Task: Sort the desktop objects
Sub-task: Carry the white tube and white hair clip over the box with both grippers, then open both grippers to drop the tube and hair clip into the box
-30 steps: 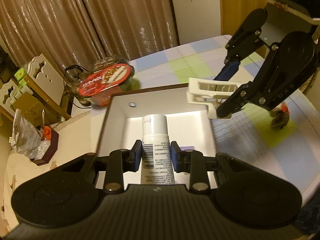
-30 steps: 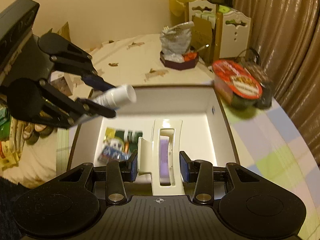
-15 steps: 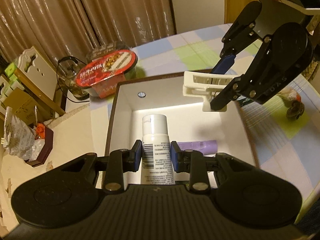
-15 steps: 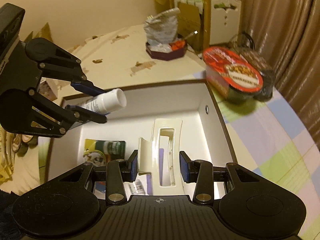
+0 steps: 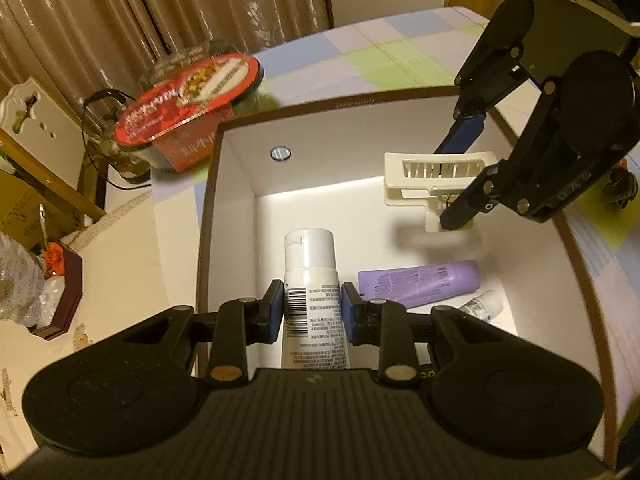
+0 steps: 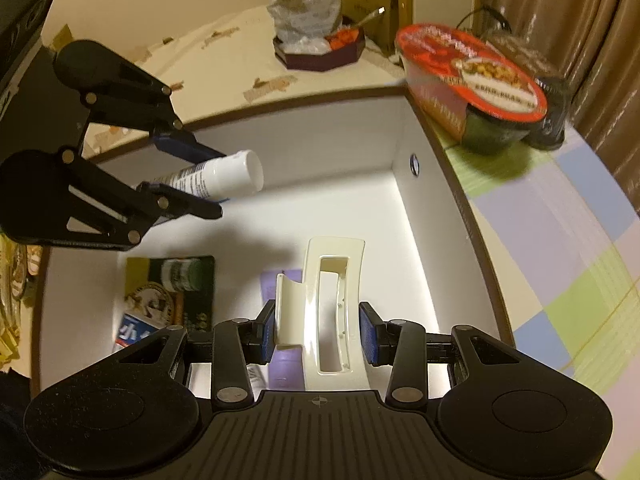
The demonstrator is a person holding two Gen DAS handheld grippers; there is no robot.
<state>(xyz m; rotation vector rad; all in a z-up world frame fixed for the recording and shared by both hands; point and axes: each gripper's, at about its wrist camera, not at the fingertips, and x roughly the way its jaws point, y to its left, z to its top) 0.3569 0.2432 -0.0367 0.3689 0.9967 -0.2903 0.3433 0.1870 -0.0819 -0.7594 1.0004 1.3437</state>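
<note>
Both my grippers had sunk deeper into the white box (image 5: 236,208) on the checked tablecloth (image 5: 400,52), my left gripper (image 5: 312,306) clamping the white tube (image 5: 310,264), my right gripper (image 6: 318,330) clamping the cream hair claw (image 6: 332,300).

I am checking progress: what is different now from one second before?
Both tools came lower into the white box: left tool with the white tube, right tool with the cream hair clip. Both grips stayed shut; nothing was released.

Glossy cream plastic hair clip (image 6: 332,300); smooth white tube (image 5: 310,280); matt white box (image 5: 320,132) (brown rim).
</note>
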